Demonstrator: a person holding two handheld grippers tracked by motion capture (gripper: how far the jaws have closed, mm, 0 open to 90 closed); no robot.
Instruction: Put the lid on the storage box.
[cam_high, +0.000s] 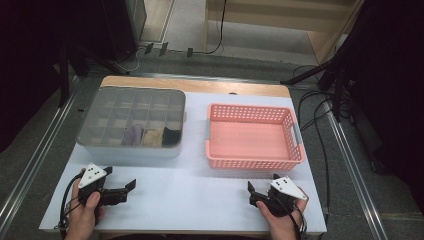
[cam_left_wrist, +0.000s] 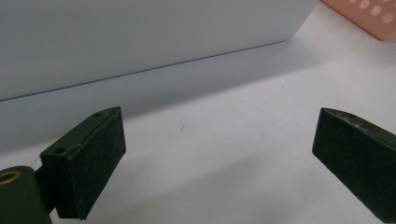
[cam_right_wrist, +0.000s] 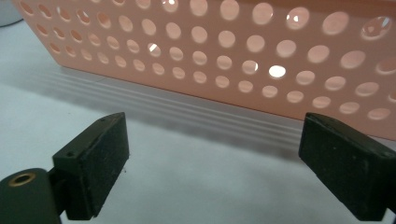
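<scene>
Two grippers rest low on the white bench (cam_high: 185, 195), one in each of our hands, near its front edge. Left gripper (cam_high: 131, 186): jaws spread wide with nothing between them, pointing toward the middle of the bench. In the left gripper view we see both black jaws well apart over bare white surface, with the pale side wall of the grey box (cam_left_wrist: 140, 37) just ahead and a corner of the pink basket (cam_left_wrist: 369, 14) at the upper right.

Right gripper (cam_high: 260, 189): jaws likewise wide apart and empty, pointing toward the basket. The right gripper view shows its perforated pink wall (cam_right_wrist: 243, 56) close ahead, standing on the bench, not touched by either jaw.

Grey box (cam_high: 131, 122): sits at the left rear of the bench, divided into a grid of small compartments under a translucent lid. Three folded cloth items lie in the front row, side by side: a greyish-purple one (cam_high: 132, 135), a beige one (cam_high: 153, 136), a dark one (cam_high: 171, 136). We cannot tell through the lid exactly what they are.

Pink basket (cam_high: 254, 136): sits at the right rear, just beside the box with a narrow gap between them, grey handles on its short ends. Its floor shows bare
</scene>
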